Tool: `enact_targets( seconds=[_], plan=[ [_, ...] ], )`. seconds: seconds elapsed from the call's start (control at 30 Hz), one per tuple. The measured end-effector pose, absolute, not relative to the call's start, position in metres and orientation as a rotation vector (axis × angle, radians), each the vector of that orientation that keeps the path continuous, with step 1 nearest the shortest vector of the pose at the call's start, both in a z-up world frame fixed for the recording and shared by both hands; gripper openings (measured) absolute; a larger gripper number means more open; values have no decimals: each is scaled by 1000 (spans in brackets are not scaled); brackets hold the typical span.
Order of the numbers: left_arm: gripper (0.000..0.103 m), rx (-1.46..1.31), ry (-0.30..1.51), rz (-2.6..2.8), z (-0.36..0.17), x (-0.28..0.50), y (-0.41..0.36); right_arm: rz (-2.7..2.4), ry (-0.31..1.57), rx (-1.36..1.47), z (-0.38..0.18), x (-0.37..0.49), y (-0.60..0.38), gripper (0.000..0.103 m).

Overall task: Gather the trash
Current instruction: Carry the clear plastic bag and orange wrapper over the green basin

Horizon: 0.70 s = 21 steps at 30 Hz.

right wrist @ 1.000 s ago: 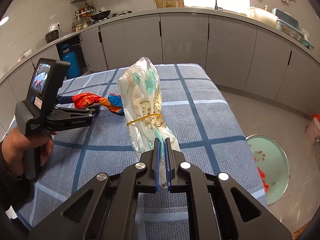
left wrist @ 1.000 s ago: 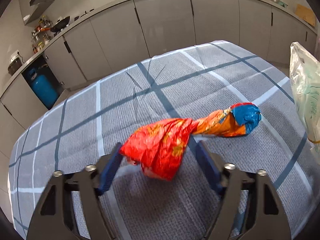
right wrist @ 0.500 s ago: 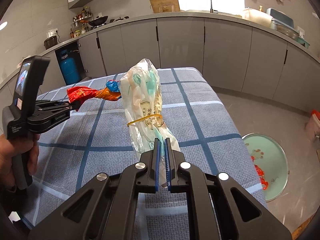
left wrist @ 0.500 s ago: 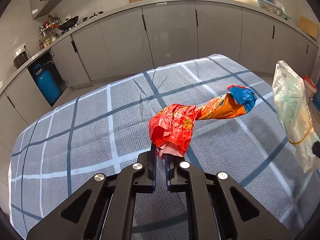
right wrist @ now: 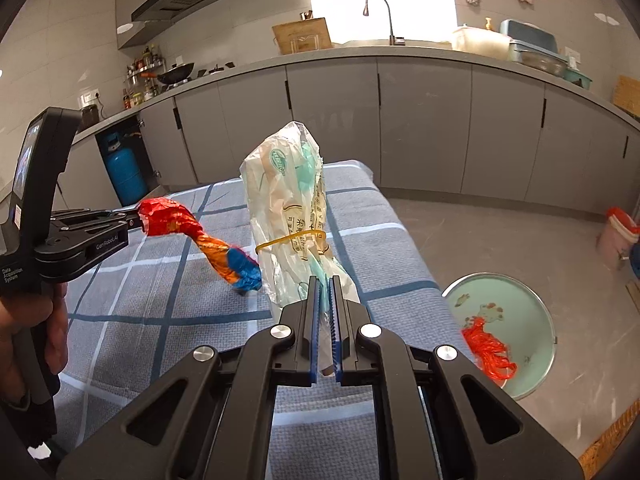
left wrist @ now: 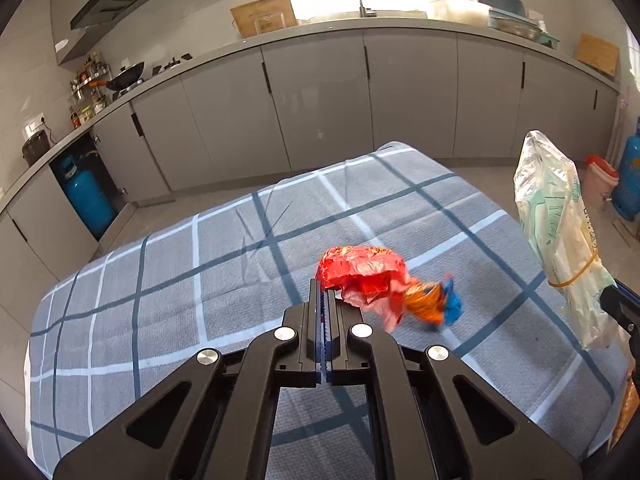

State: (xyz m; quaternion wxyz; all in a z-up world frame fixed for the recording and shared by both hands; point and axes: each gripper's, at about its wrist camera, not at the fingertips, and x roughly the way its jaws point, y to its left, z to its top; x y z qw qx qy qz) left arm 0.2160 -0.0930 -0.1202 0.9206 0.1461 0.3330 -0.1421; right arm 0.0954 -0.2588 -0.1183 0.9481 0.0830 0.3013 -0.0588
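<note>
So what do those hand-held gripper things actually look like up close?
Each hand-held gripper is matte black plastic with triangular cut-outs, silver round bolts and blue ridged finger pads. The left hand-held gripper carries white lettering, a small screen on its handle, and a bare hand around the grip.

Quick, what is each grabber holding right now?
Left gripper: shut on the red wrapper, lifted off the table.
Right gripper: shut on the clear plastic bag.

My left tongs [left wrist: 324, 300] are clamped on the red end of a twisted wrapper [left wrist: 362, 278]; its orange-and-blue tail, somewhat blurred, seems to hang just above the checked tablecloth [left wrist: 168, 264]. Past the table's right edge a clear bag [left wrist: 560, 232] bound with a rubber band [left wrist: 574, 274] stands upright.
</note>
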Motion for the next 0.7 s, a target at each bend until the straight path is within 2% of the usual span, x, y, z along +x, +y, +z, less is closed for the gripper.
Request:
enact_targets(
  seconds=[0.23,0.7],
  plan=[
    [2,319,684,-302,-121,209,-102,-145,601,187,-117,85,-271,7],
    [2,350,582,-380,-88,196,-153,-221,557,231,-110,66,-304,7]
  ],
)
